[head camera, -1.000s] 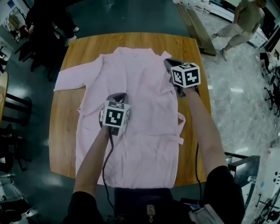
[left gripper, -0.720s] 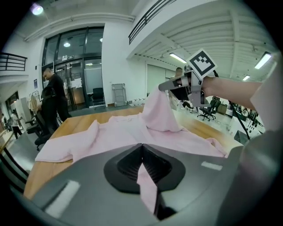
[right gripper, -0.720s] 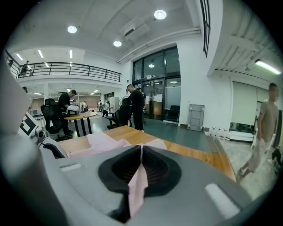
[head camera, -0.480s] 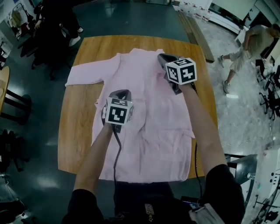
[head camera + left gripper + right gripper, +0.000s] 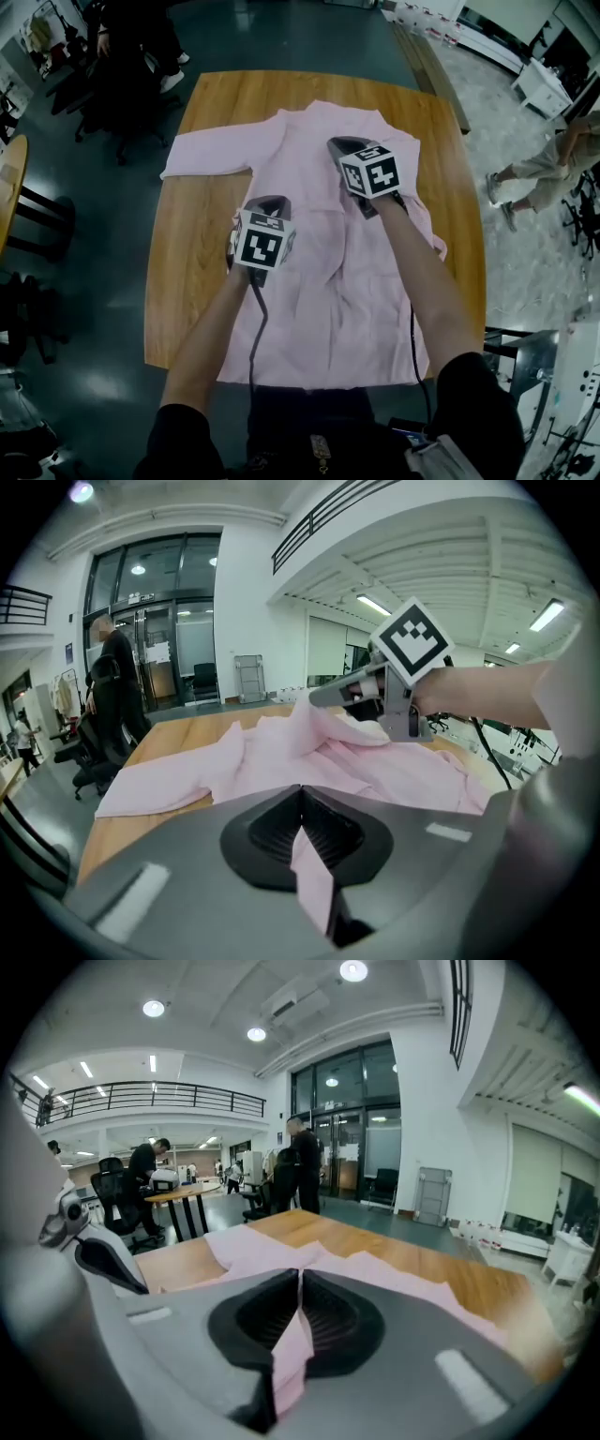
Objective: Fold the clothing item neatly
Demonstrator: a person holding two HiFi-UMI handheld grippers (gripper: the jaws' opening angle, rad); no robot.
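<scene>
A pale pink shirt [image 5: 323, 281] lies spread on the wooden table [image 5: 187, 281], collar at the far end and one sleeve [image 5: 211, 150] stretched out to the left. My left gripper [image 5: 266, 202] sits over the shirt's left body edge, shut on a fold of pink cloth [image 5: 314, 874]. My right gripper [image 5: 337, 144] is near the collar in the middle, also shut on a pinch of pink fabric [image 5: 292, 1358]. In the left gripper view the right gripper [image 5: 317, 697] lifts a ridge of cloth off the table. The left gripper's body [image 5: 94, 1251] shows at the right gripper view's left edge.
Dark office chairs and a person [image 5: 131, 47] stand beyond the table's far left corner. Another person [image 5: 553, 164] walks on the floor at the right. A metal frame [image 5: 516, 352] stands by the near right corner. Cables trail from both grippers toward me.
Both grippers have travelled left across the table, dragging the shirt's right side over its middle. The right gripper went from the right shoulder to near the collar.
</scene>
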